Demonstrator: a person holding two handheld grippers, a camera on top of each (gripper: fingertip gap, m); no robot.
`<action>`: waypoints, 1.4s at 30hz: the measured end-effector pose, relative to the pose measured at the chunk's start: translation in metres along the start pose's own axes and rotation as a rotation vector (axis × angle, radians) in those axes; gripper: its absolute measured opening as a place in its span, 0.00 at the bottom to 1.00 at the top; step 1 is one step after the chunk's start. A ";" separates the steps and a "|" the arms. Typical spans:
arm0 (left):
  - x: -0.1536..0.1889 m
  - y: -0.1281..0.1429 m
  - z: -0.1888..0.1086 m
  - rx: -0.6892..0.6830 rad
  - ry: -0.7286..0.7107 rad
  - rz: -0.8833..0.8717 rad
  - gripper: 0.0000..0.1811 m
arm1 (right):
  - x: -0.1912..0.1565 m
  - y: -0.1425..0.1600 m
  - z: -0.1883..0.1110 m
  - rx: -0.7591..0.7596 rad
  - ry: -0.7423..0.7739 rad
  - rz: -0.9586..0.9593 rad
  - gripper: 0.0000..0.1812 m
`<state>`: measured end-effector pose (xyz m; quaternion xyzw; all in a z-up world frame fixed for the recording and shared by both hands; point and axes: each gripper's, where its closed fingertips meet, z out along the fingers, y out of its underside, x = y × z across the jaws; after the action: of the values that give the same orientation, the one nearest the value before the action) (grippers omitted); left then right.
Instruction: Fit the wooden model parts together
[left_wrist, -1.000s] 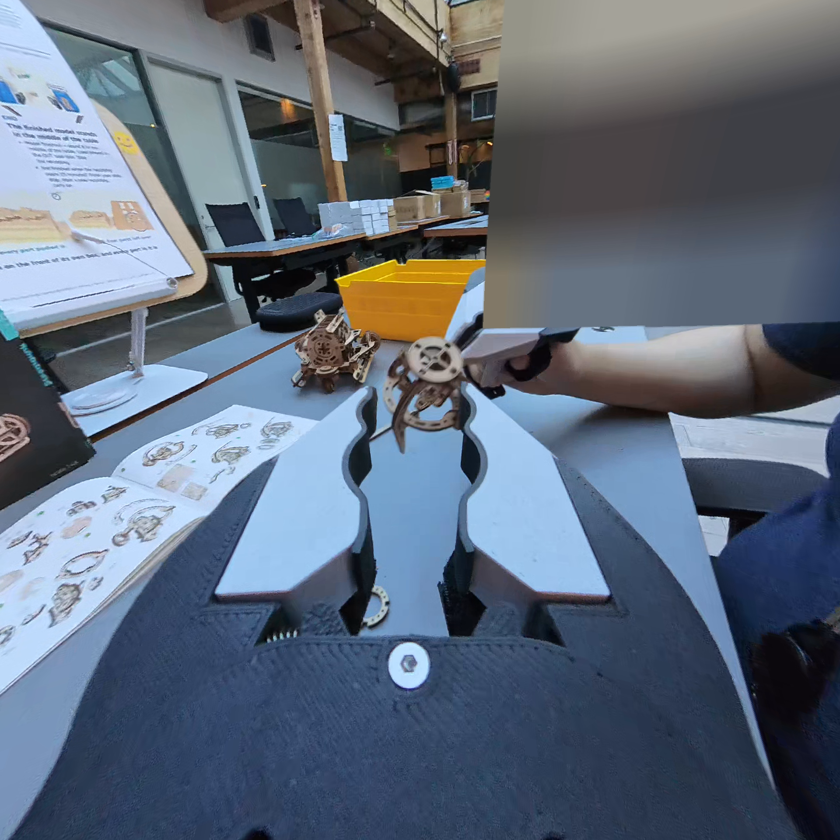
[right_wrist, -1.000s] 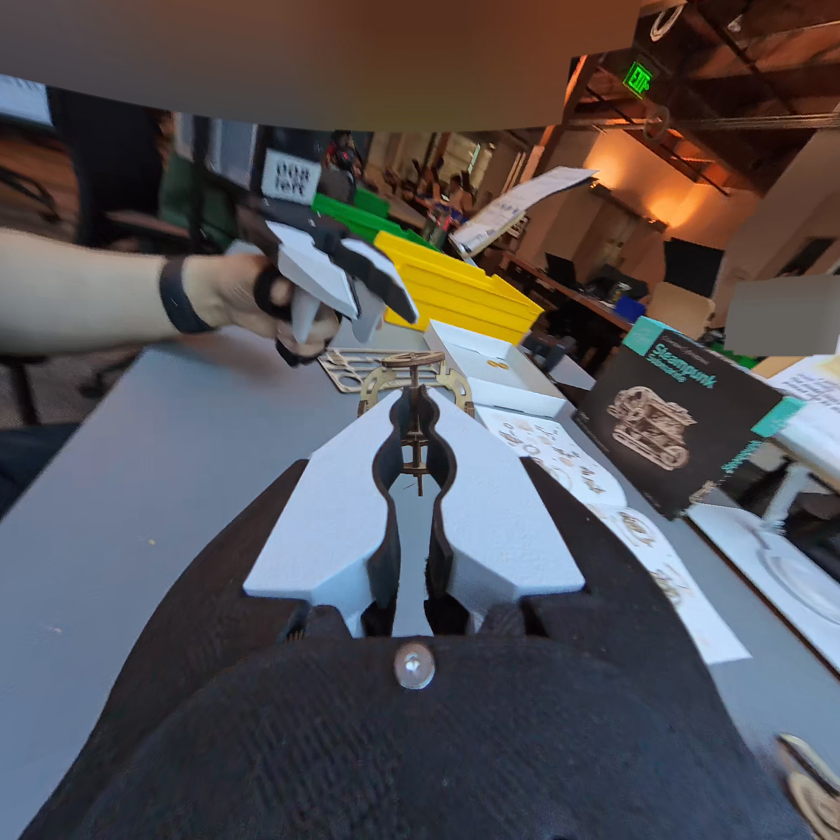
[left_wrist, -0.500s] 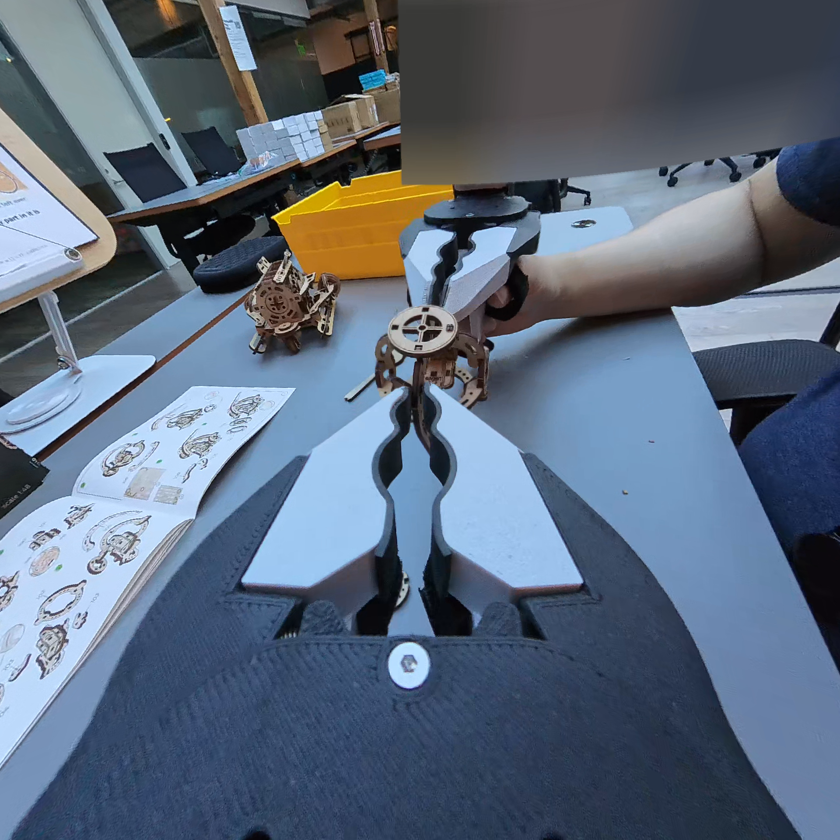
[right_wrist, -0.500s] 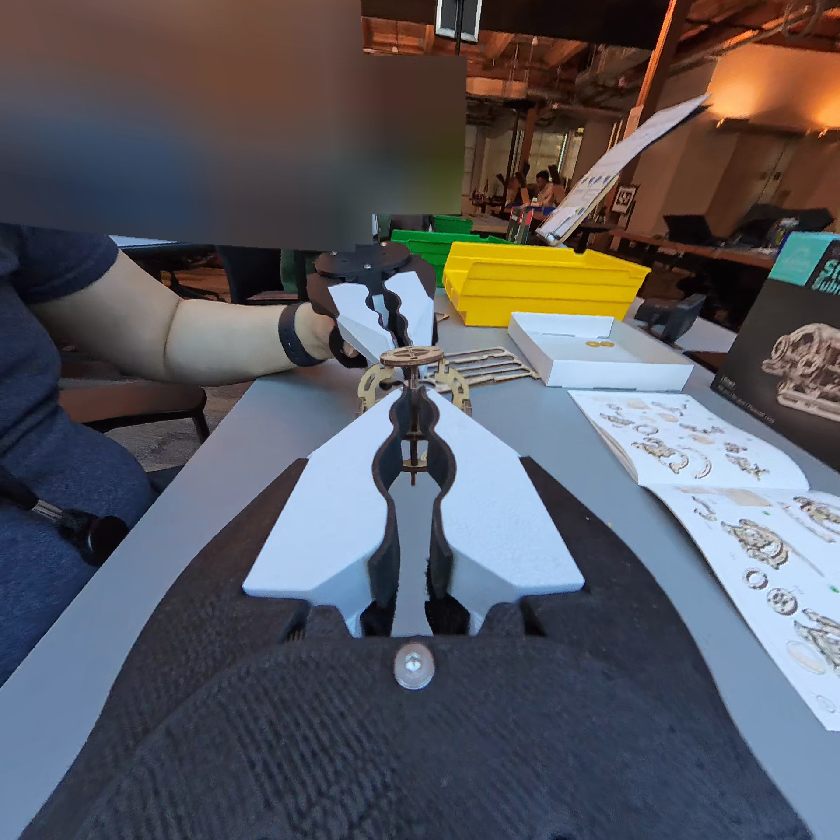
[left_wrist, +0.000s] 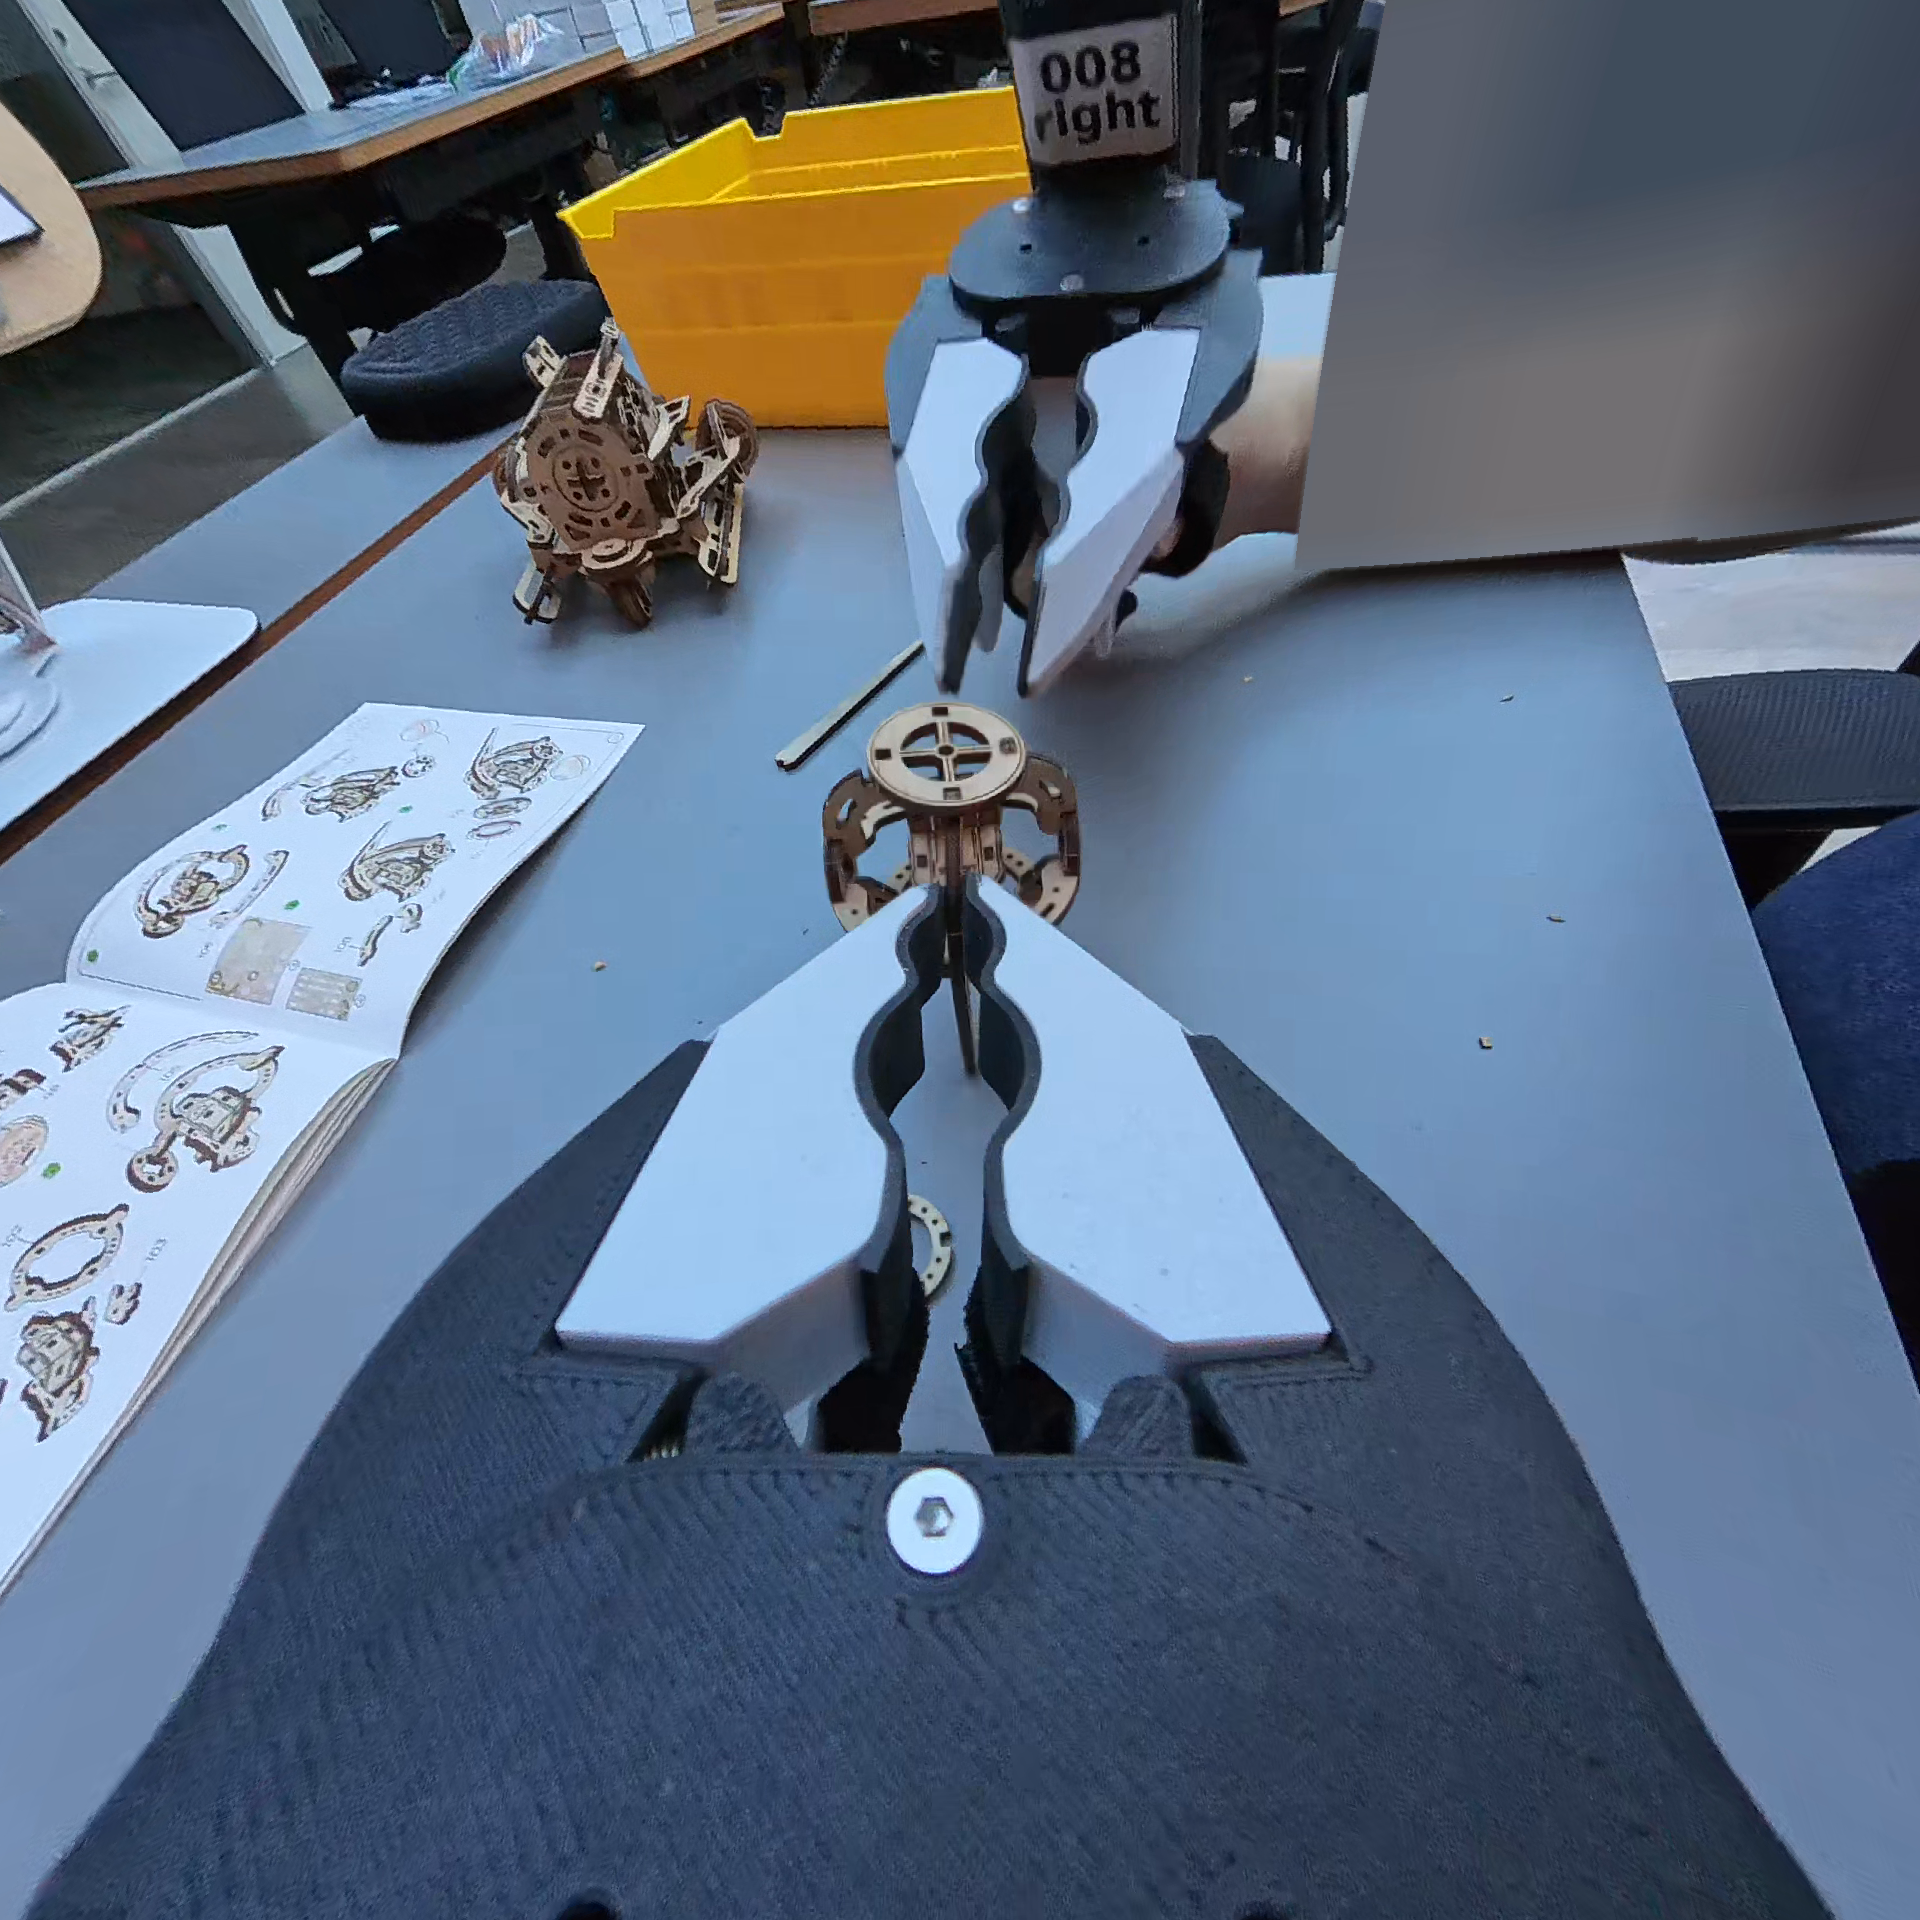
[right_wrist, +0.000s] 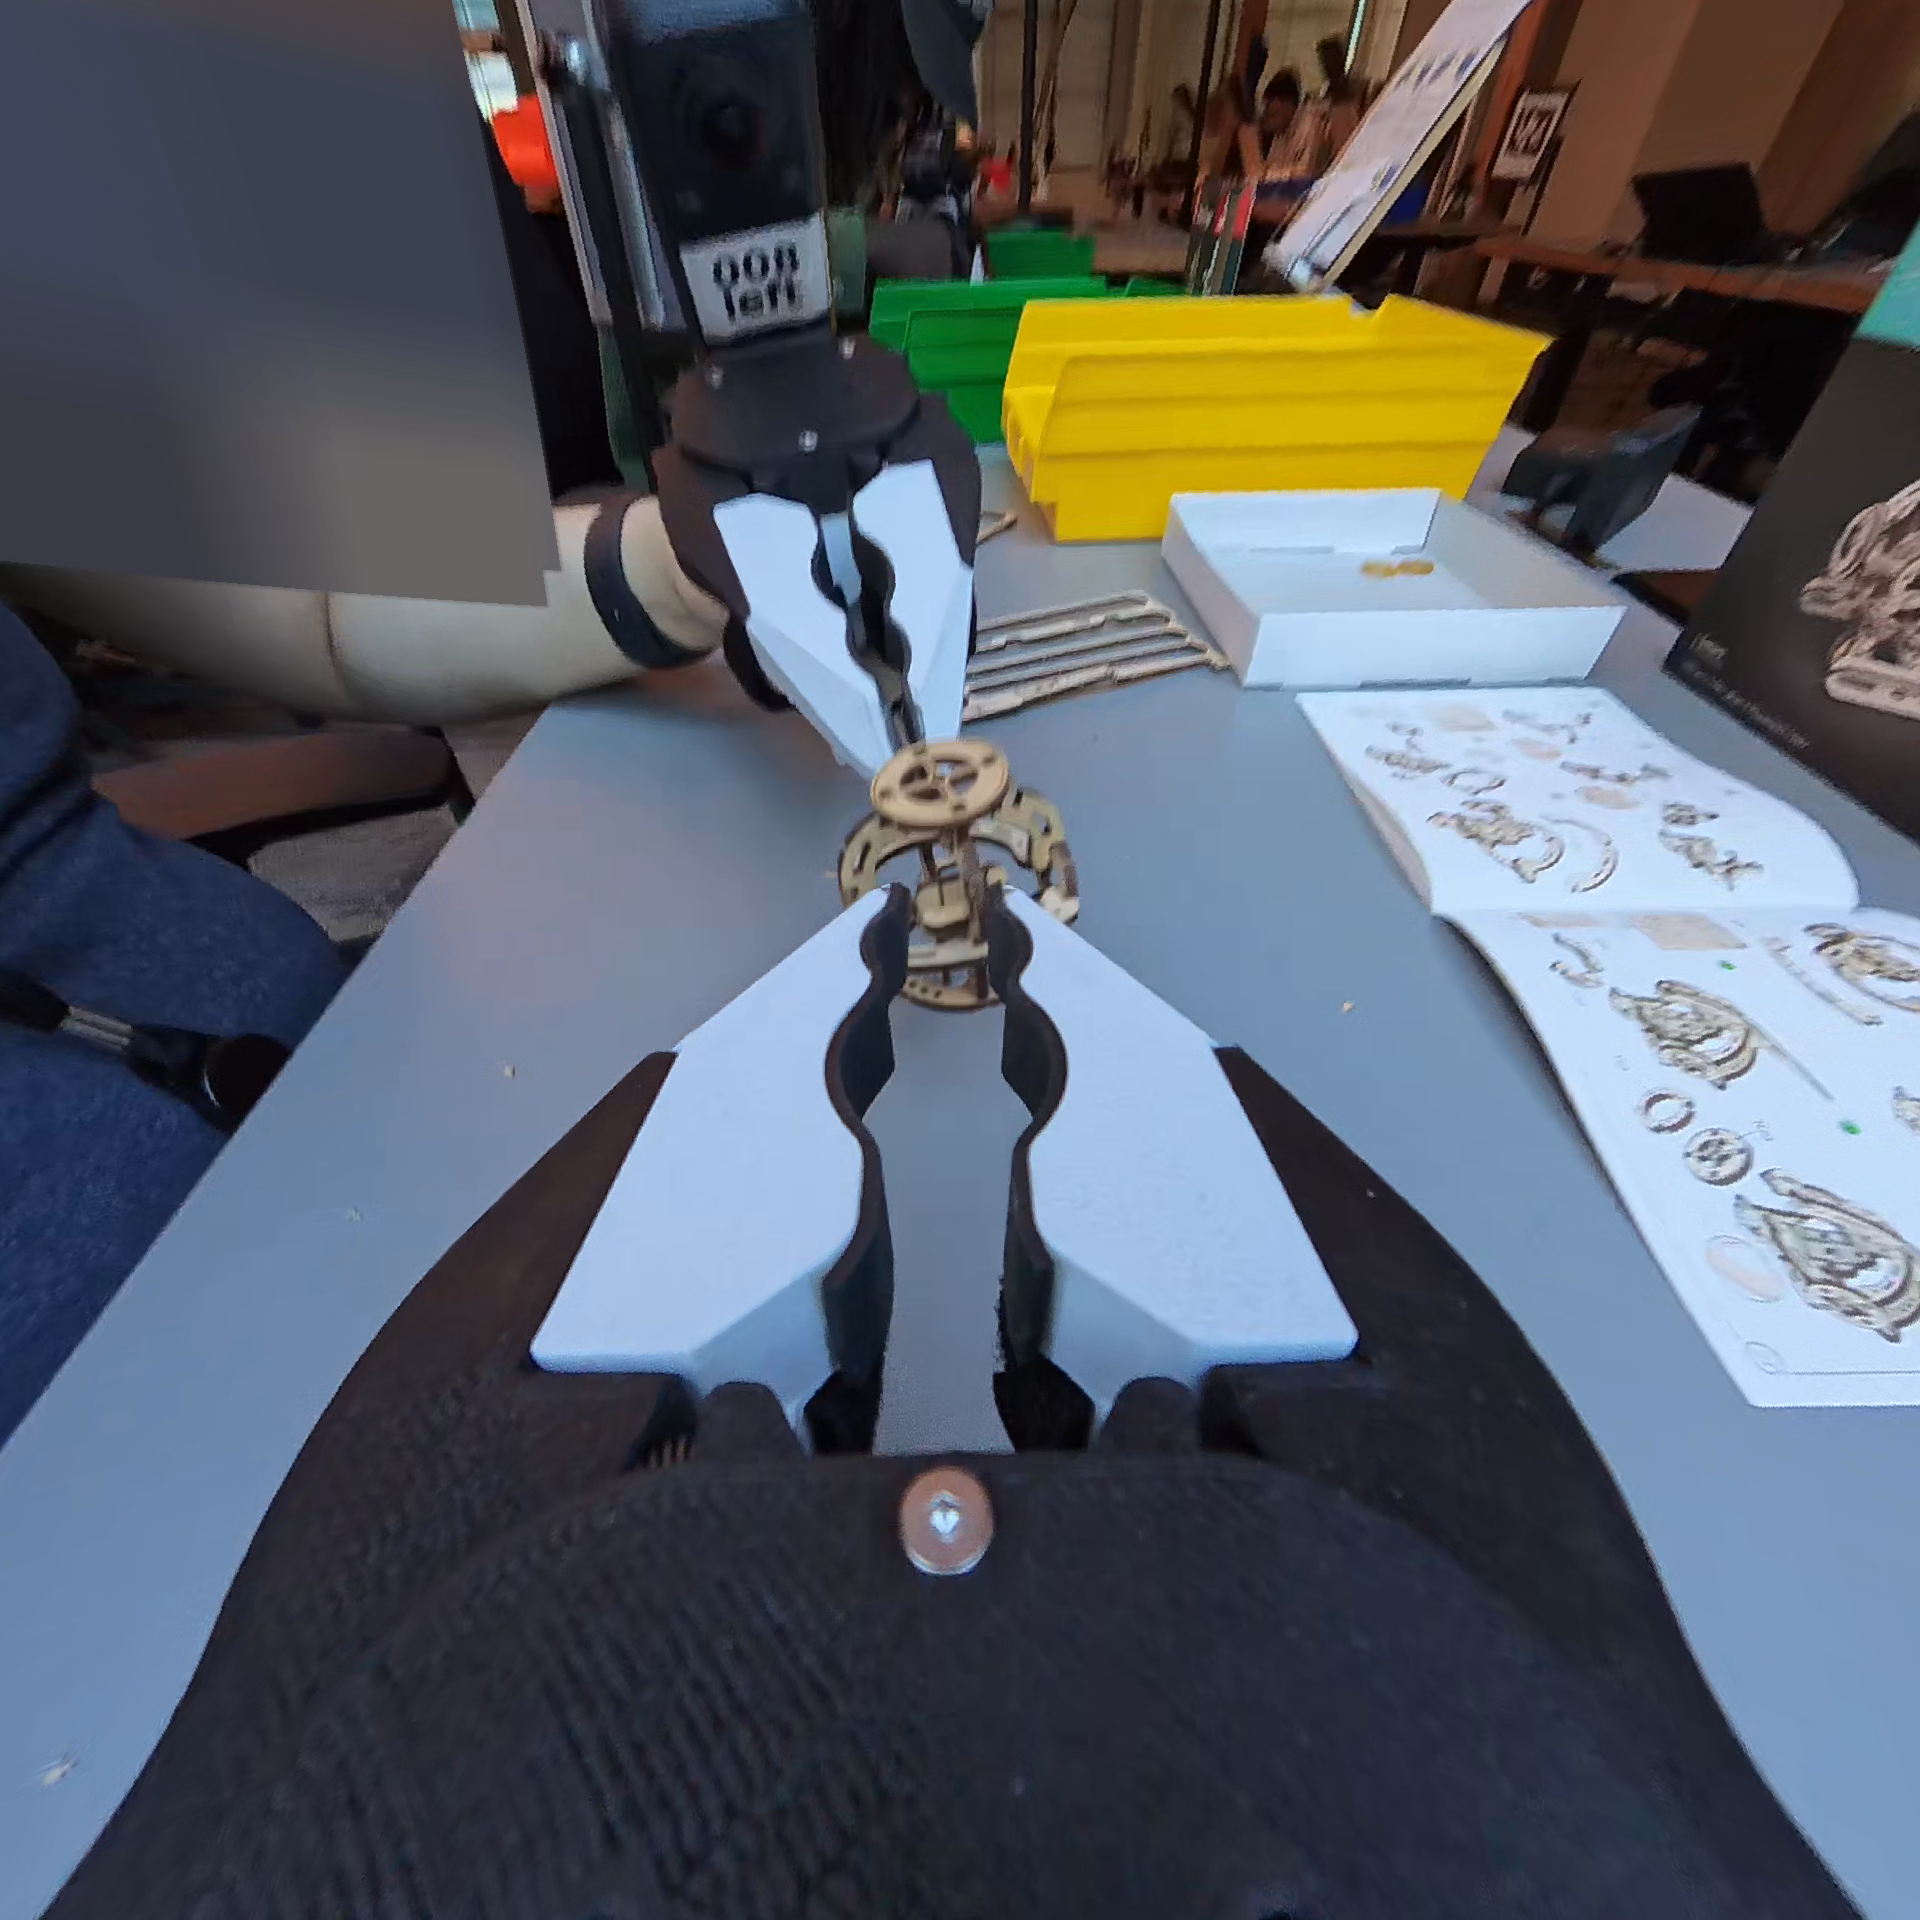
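Left wrist view: we see the left gripper (left_wrist: 951, 914) pinched tight on a thin strut of the wooden model (left_wrist: 948, 821), held upright above the grey table (left_wrist: 1351, 831). The right gripper (left_wrist: 982, 681), just beyond the model's top disc, has jaws parted and empty. Our worry is that thin strut: it could snap or twist if the right presses off-axis. Both grippers point at each other, angled down toward the model.

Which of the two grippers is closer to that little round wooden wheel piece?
Left. The left gripper is clamped on the wooden wheel assembly, pinching its thin stem. The right gripper has its fingers apart just beyond the top disc, not gripping it.
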<state>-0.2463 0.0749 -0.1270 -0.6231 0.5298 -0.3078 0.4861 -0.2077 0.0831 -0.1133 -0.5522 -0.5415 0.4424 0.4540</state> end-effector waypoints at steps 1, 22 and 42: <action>0.000 0.000 0.001 -0.008 -0.001 0.009 0.00 | 0.003 -0.007 -0.004 0.032 0.010 0.006 0.07; 0.011 -0.014 -0.002 -0.022 0.236 -0.311 0.00 | -0.016 -0.007 0.008 -0.276 0.274 -0.836 0.11; 0.024 -0.027 -0.010 0.060 0.542 -0.766 0.00 | -0.037 -0.008 0.022 -0.208 0.167 -0.641 0.39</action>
<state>-0.2393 0.0483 -0.1016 -0.6565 0.3605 -0.6320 0.1992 -0.2320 0.0470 -0.1100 -0.4317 -0.6907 0.1730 0.5537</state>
